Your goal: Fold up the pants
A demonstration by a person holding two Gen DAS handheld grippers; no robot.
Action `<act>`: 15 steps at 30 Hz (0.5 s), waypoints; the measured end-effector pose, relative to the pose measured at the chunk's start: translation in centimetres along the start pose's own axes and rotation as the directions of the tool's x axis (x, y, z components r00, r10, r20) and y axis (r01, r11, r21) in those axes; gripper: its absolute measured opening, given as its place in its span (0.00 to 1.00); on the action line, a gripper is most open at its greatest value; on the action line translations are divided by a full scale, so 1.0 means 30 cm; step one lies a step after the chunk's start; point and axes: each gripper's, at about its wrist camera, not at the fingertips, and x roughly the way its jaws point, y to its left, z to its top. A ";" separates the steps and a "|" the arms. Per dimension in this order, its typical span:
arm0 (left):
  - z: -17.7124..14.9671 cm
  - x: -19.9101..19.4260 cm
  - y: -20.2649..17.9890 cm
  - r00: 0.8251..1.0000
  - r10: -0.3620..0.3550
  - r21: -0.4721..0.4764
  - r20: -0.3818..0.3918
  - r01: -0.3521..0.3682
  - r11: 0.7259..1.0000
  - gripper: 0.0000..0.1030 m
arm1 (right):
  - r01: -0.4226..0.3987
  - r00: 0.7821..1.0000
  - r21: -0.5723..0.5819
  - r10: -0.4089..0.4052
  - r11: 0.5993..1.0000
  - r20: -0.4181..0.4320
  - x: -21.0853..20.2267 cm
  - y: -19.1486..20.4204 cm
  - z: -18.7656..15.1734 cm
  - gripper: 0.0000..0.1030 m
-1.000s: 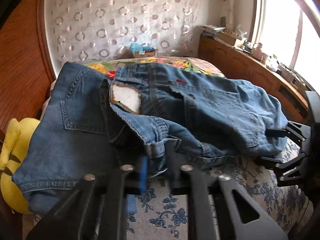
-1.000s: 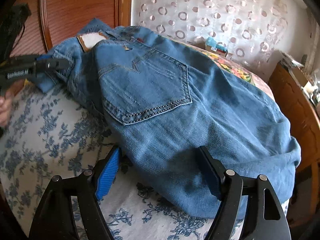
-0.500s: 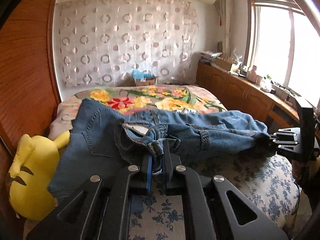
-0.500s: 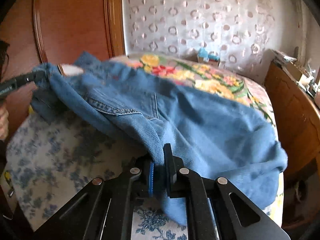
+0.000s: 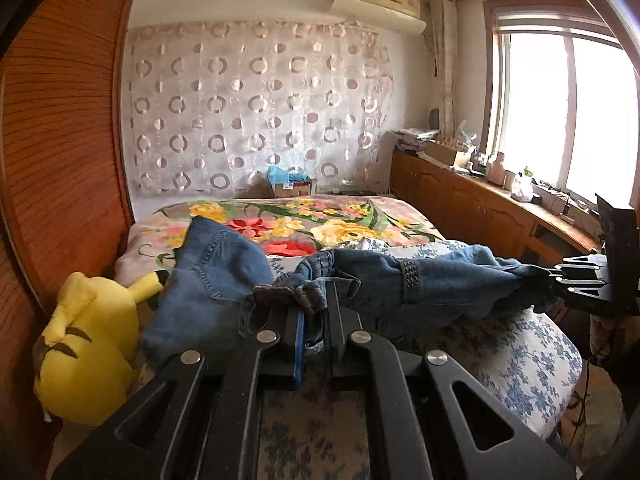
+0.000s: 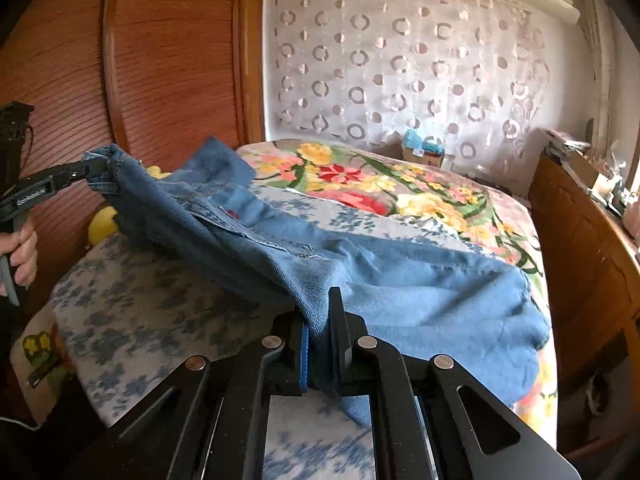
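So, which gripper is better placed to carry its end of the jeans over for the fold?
Probably the left gripper. It pinches the waistband of the jeans, the part lifted off the bed. The right gripper holds the leg end, where the denim lies heaped.

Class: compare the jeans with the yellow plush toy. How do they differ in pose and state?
The jeans hang stretched above the bed, while the plush toy sits by the wooden panel. The left claw and right claw grip the jeans; nothing grips the toy. The jeans are blue, the toy yellow. Both are soft.

left gripper [image 5: 314, 322] clamped closed, right gripper [image 6: 320, 334] clamped closed, both raised
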 end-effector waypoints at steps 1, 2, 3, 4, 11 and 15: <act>-0.010 -0.020 0.008 1.000 0.005 -0.003 0.002 -0.005 1.000 0.08 | -0.013 1.000 -0.003 0.013 1.000 0.000 -0.014 0.024 -0.013 0.07; -0.026 -0.048 0.019 1.000 0.012 -0.010 0.003 -0.012 1.000 0.08 | -0.022 1.000 -0.007 0.022 1.000 0.001 -0.042 0.025 -0.019 0.07; -0.035 -0.065 0.031 1.000 0.018 -0.014 0.002 -0.018 1.000 0.08 | -0.032 0.999 -0.011 0.032 0.999 0.006 -0.053 0.045 -0.029 0.07; -0.049 -0.085 0.042 1.000 0.023 -0.020 0.001 -0.023 1.000 0.08 | -0.044 0.999 -0.017 0.044 0.999 0.005 -0.065 0.065 -0.041 0.07; -0.157 -0.242 0.114 0.998 0.061 -0.058 0.000 -0.061 0.996 0.08 | -0.116 0.993 -0.022 0.116 0.993 0.002 -0.160 0.175 -0.122 0.07; -0.235 -0.305 0.141 0.997 0.079 -0.080 -0.020 -0.080 0.994 0.08 | -0.162 0.987 -0.025 0.162 0.986 -0.010 -0.191 0.228 -0.164 0.07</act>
